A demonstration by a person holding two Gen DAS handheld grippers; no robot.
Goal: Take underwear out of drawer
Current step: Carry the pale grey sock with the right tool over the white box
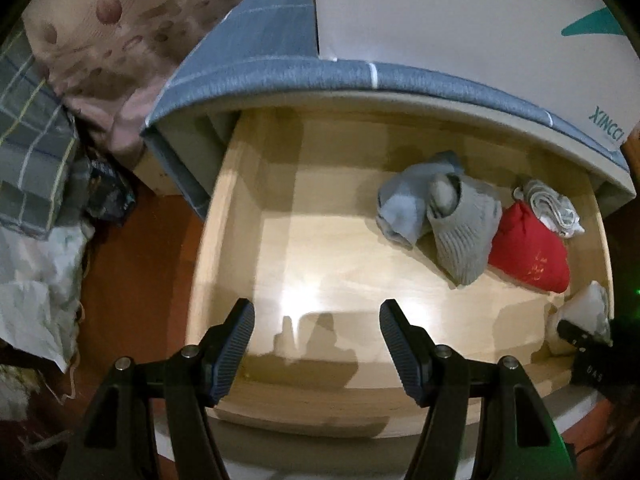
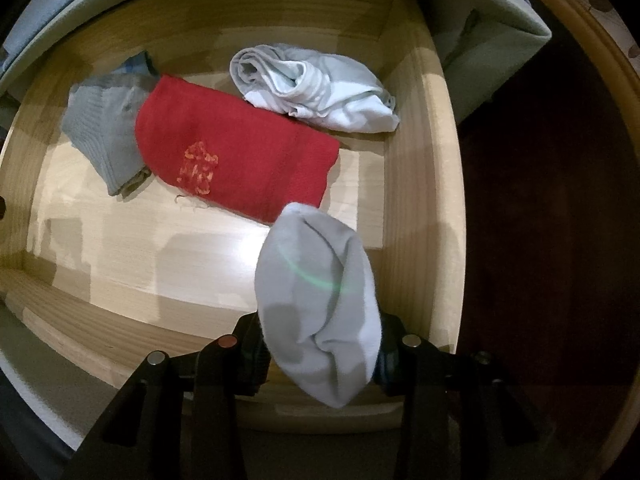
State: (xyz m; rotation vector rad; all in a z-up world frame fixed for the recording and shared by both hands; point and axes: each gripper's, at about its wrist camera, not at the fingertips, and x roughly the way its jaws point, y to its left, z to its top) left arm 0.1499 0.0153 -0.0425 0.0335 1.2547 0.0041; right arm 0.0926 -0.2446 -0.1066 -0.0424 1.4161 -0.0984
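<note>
The right gripper is seen pointing down into the drawer, its jaws drawn in on a pale grey rolled garment, which is pinched between the pads and lifted clear of the drawer floor, near the right wall and front edge. In the left wrist view the same piece is only glimpsed, as a whitish bundle at the drawer's right edge, w/ part of the right gripper's black body beside it.

The left gripper is held wide open w/ nothing between its ribbed pads; it is poised over the bare front-left part of the drawer floor, and its shadow is cast on the wood.

Further back in the drawer, four more pieces are seen in a loose row: a light blue-grey item, a grey ribbed one against it, a red folded one w/ orange embroidery, and a white-and-grey crumpled one towards the rear right corner. The red piece is touched by the grey ribbed one.

Above the drawer, a blue-grey checked bedsheet and a white box are seen; crumpled fabric lies on the floor at left.
</note>
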